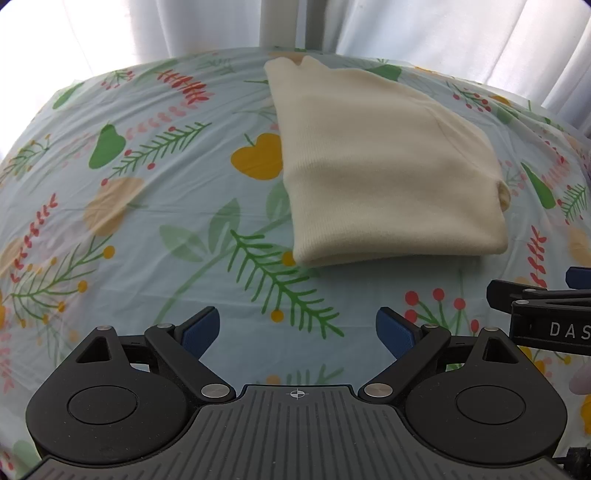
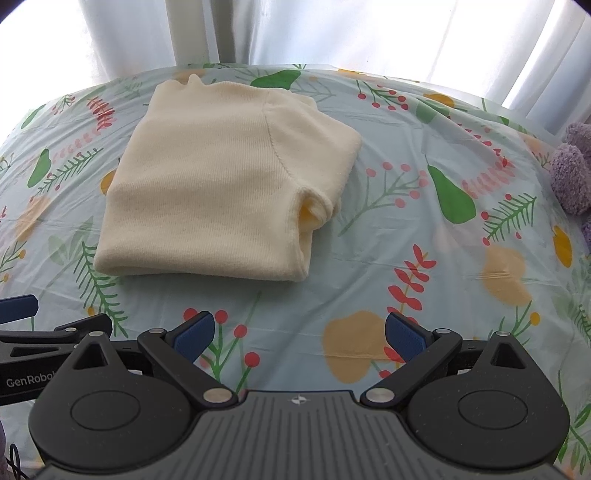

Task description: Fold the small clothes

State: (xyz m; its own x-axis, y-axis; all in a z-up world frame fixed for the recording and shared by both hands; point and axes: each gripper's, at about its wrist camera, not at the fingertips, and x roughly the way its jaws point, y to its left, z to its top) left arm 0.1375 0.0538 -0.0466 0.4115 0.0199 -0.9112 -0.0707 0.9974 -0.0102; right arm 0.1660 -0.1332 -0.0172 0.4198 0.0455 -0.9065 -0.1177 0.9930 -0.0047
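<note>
A cream knit sweater (image 1: 388, 166) lies folded into a compact rectangle on the floral tablecloth (image 1: 147, 221). It also shows in the right wrist view (image 2: 221, 184), with a tucked sleeve showing at its right edge. My left gripper (image 1: 297, 332) is open and empty, a short way in front of the sweater's near edge. My right gripper (image 2: 299, 338) is open and empty, in front of and to the right of the sweater. Each gripper shows at the edge of the other's view, apart from the sweater.
A purple fluffy item (image 2: 572, 173) lies at the table's right edge. White curtains (image 2: 332, 33) hang behind the table's far edge. The tablecloth (image 2: 443, 258) is wrinkled on the right side.
</note>
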